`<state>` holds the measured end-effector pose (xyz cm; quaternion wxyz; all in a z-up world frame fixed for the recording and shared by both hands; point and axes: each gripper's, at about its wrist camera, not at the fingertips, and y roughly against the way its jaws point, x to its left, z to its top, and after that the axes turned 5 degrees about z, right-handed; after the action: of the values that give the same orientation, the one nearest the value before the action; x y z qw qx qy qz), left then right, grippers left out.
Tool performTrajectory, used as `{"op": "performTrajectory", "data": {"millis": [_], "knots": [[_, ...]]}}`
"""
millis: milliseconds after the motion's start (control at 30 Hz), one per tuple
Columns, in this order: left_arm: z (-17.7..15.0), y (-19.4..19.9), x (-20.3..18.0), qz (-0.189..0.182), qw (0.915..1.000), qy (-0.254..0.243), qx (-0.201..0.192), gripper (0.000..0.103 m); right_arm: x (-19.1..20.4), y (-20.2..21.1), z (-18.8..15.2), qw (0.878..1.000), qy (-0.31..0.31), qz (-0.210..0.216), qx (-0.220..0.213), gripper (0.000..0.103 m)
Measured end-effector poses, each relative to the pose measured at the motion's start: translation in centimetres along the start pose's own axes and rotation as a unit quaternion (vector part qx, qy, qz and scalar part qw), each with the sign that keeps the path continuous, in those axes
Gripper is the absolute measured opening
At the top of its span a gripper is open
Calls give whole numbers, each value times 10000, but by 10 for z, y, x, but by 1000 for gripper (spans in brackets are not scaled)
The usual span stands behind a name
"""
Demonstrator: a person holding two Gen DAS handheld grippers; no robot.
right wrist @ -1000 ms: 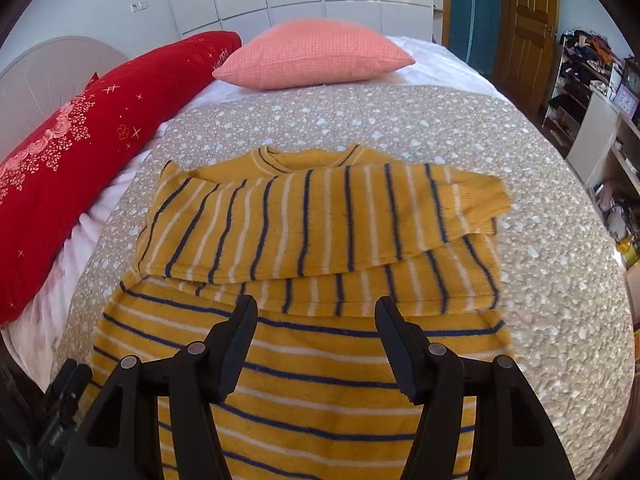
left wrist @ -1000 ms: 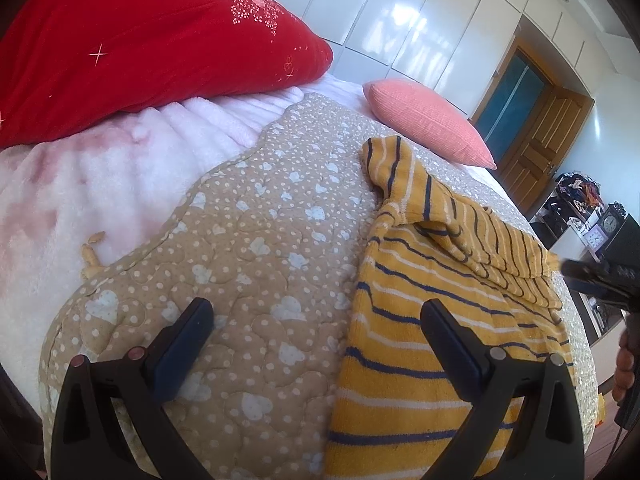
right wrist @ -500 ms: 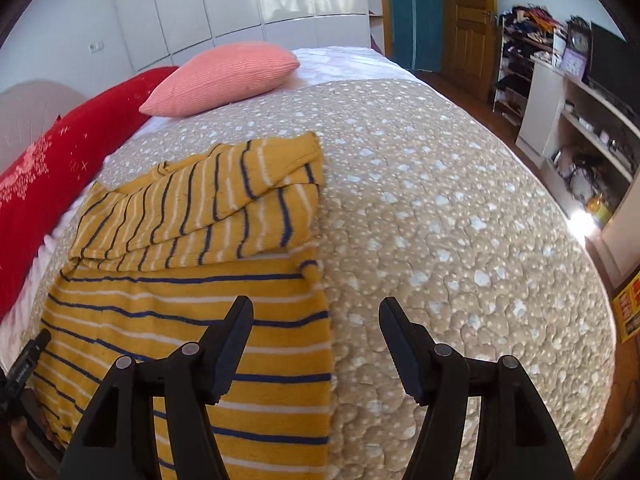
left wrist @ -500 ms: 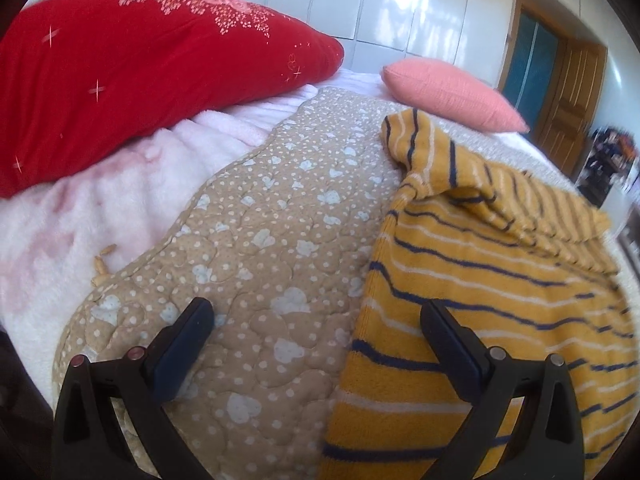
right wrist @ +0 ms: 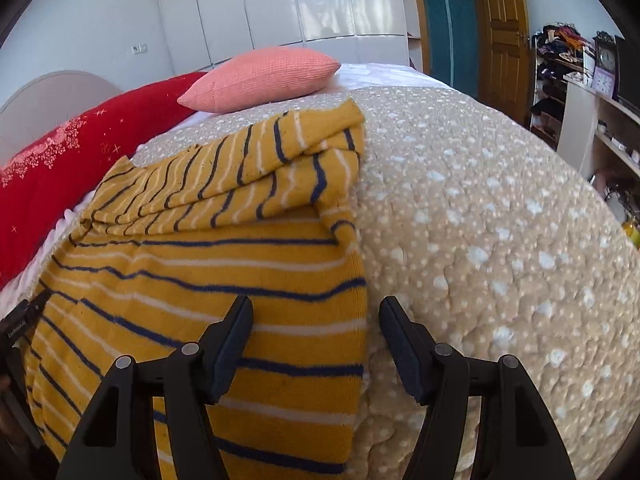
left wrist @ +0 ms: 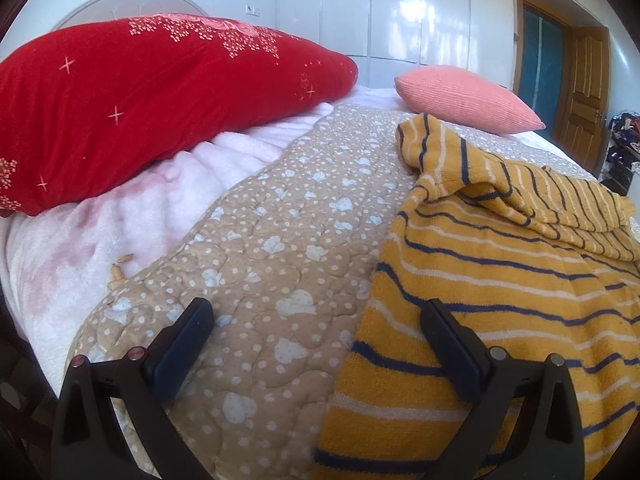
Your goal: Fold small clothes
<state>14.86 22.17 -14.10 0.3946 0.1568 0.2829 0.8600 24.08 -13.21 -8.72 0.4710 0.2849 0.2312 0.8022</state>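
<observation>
A yellow sweater with navy and white stripes (left wrist: 500, 280) lies flat on the tan dotted quilt (left wrist: 280, 240), its sleeves folded across the chest. My left gripper (left wrist: 316, 320) is open and empty, straddling the sweater's left bottom edge, one finger over the quilt and one over the knit. In the right wrist view the sweater (right wrist: 224, 280) fills the left half. My right gripper (right wrist: 316, 320) is open and empty, straddling the sweater's right bottom edge. The other gripper's black tip (right wrist: 20, 320) shows at the far left.
A long red pillow (left wrist: 140, 100) and a pink fleece blanket (left wrist: 100, 232) lie to the left. A coral cushion (right wrist: 260, 76) sits at the head of the bed. Shelves with clutter (right wrist: 580, 80) and a wooden door (right wrist: 500, 32) stand to the right of the bed.
Both grippers have swung apart toward the sweater's bottom corners and come lower. The right one moved from the middle to the right edge. The sweater has not moved.
</observation>
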Motion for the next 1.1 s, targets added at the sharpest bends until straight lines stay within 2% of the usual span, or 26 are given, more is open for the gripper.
{"op": "performTrajectory", "data": {"millis": [133, 300, 400, 533, 1100], "knots": [[-4, 4, -4, 260, 9996, -21, -130, 103, -9, 4, -8, 9993, -188, 242, -208, 74], [-8, 8, -5, 458, 9985, -11, -284, 103, -2, 3, -10, 9993, -17, 311, -223, 82], [-9, 10, -6, 541, 9979, -23, -346, 103, -8, 5, -11, 9983, -156, 476, -312, 82], [-9, 10, -5, 538, 9979, -19, -349, 103, -13, 8, -13, 9965, -312, 657, -418, 82], [-10, 12, -5, 551, 9978, -23, -367, 103, -11, 8, -14, 9970, -253, 591, -439, 82]]}}
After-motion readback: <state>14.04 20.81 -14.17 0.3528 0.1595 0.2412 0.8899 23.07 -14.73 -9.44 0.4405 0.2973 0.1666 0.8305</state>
